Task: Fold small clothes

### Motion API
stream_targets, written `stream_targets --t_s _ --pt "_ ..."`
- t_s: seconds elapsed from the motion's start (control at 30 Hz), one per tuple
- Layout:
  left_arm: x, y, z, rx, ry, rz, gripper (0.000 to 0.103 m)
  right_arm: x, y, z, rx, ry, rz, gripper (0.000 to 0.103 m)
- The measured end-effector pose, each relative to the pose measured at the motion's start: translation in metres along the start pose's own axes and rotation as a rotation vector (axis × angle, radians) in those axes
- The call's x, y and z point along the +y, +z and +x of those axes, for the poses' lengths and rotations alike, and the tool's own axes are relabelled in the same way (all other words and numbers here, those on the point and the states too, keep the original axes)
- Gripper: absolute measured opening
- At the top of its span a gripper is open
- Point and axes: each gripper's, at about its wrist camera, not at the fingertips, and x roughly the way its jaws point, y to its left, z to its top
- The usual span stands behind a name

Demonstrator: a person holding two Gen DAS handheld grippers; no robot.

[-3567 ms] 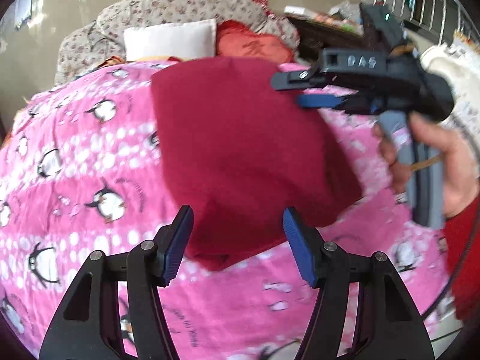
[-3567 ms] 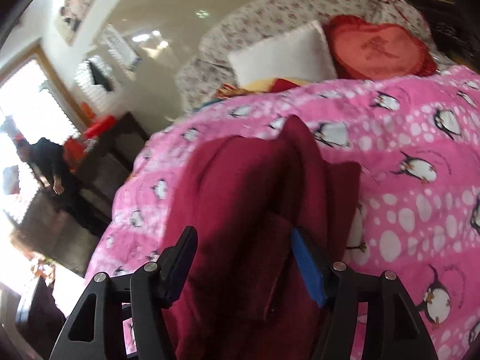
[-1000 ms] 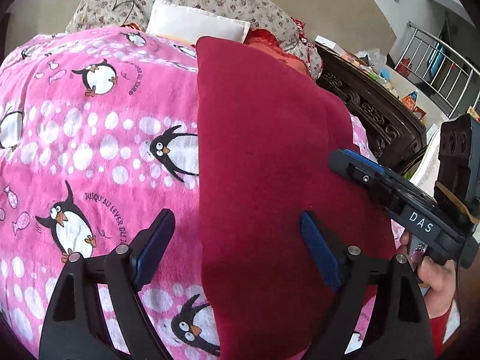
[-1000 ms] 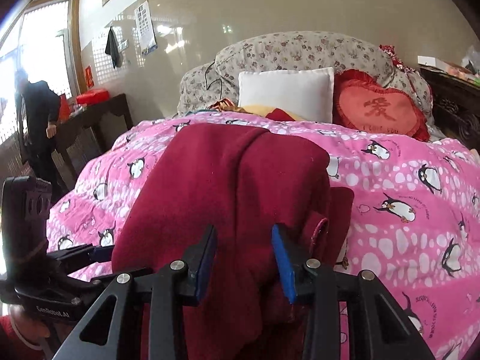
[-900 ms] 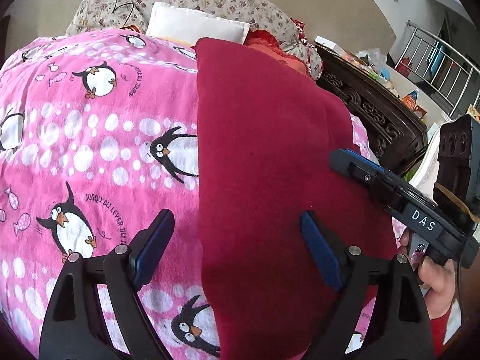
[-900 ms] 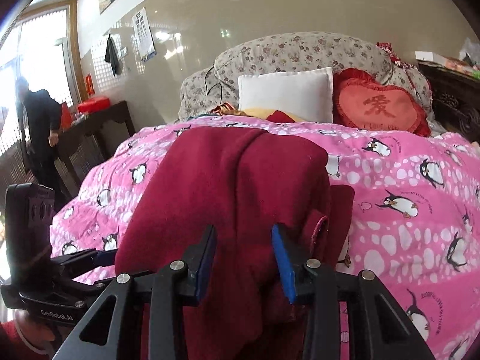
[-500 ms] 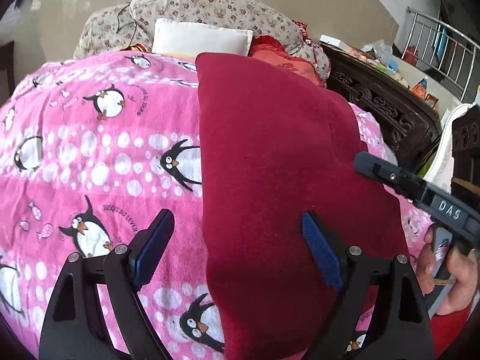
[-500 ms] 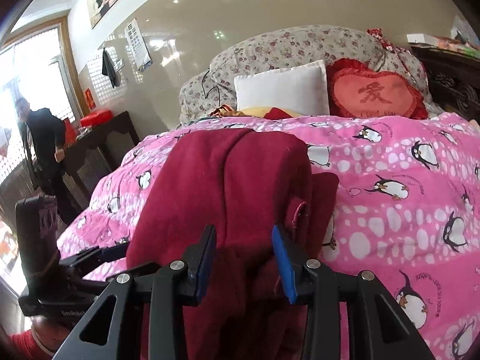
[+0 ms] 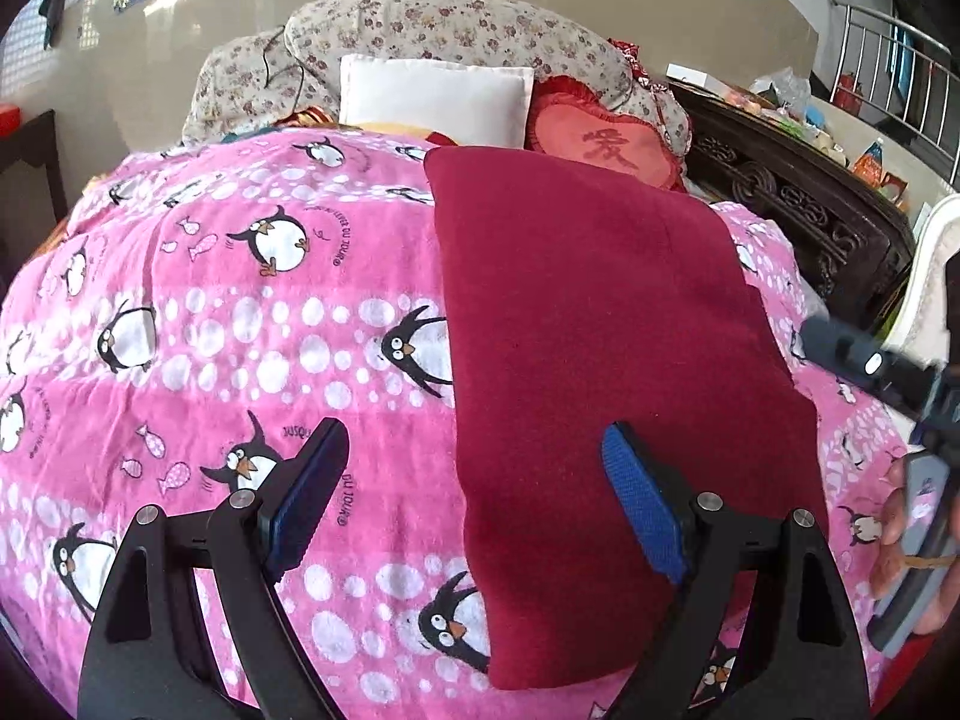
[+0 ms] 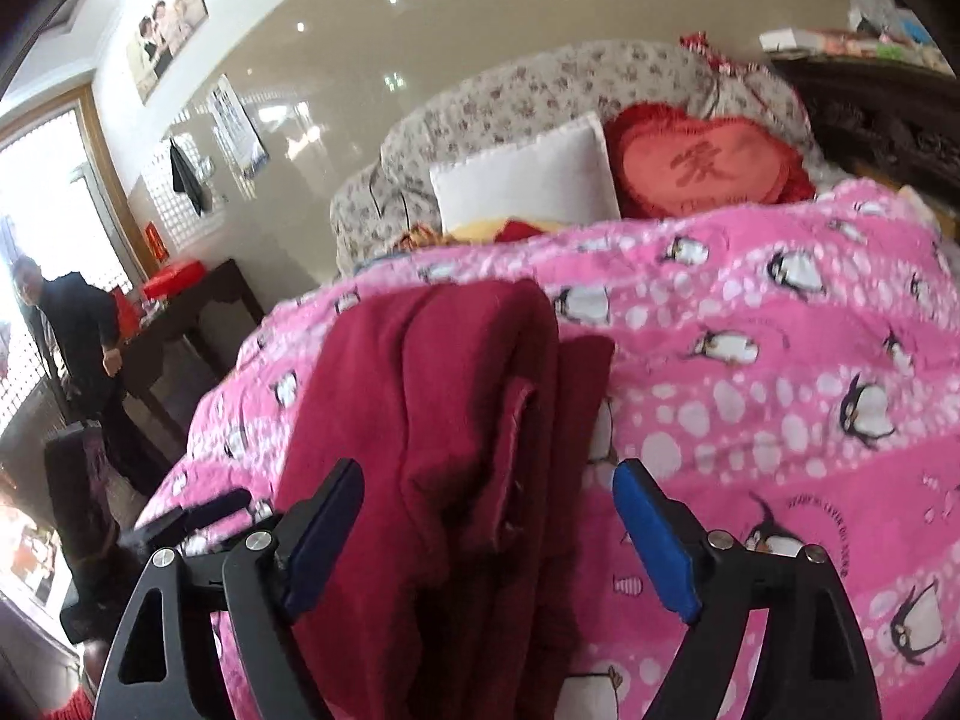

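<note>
A dark red garment (image 9: pixel 600 324) lies folded into a long strip on the pink penguin blanket (image 9: pixel 240 312). In the right wrist view the garment (image 10: pixel 432 420) shows its layered folded edge. My left gripper (image 9: pixel 474 492) is open and empty, hovering over the garment's left edge. My right gripper (image 10: pixel 486 534) is open, with the garment's near end between its fingers, not clamped. The right gripper also shows in the left wrist view (image 9: pixel 870 366) at the right edge, held by a hand.
A white pillow (image 9: pixel 435 99), a red heart cushion (image 9: pixel 600 141) and a floral bolster (image 9: pixel 432 30) lie at the bed's head. A dark carved cabinet (image 9: pixel 798 204) stands to the right. A person (image 10: pixel 78 324) stands by a dark table (image 10: pixel 198 306) at the left.
My right gripper has opened wide from a narrower grip on the garment's edge and let it go. Both grippers have drawn back a little; the garment lies still.
</note>
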Motion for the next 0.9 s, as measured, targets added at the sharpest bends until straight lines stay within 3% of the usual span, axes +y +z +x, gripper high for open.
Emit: stream_targets --t_s 0.13,0.27,0.37,0.47,0.53,0.57,0.6,0.7,0.8,0.9 --pt "0.016 0.008 0.011 0.055 -0.128 -0.100 0.087 -0.011 -0.003 0.015 0.031 0.029 0.045 0.084" --pt "0.021 0.015 0.028 0.078 -0.163 -0.122 0.087 -0.023 -0.006 0.034 0.061 0.082 0.097 0.086" --pt "0.024 0.019 0.044 0.105 -0.241 -0.160 0.087 -0.020 -0.008 0.047 0.079 0.142 0.106 0.086" --pt "0.023 0.019 0.059 0.146 -0.301 -0.192 0.087 -0.011 -0.012 0.060 0.092 0.138 0.073 0.088" --pt "0.023 0.019 0.064 0.154 -0.333 -0.214 0.087 -0.006 -0.015 0.061 0.077 0.128 0.050 0.079" --pt "0.022 0.019 0.063 0.157 -0.347 -0.215 0.083 -0.003 -0.016 0.061 0.081 0.114 0.035 0.069" --pt "0.020 0.020 0.060 0.164 -0.370 -0.207 0.071 -0.001 -0.016 0.057 0.074 0.114 0.029 0.061" --pt "0.011 0.023 0.035 0.140 -0.354 -0.153 0.070 0.006 -0.014 0.036 0.033 0.179 0.060 0.052" --pt "0.001 0.020 -0.005 0.103 -0.315 -0.060 0.070 0.028 -0.013 0.015 0.030 0.204 0.016 0.051" --pt "0.007 0.012 -0.040 0.095 -0.283 -0.046 0.070 0.056 -0.018 -0.002 0.040 0.239 -0.011 0.051"
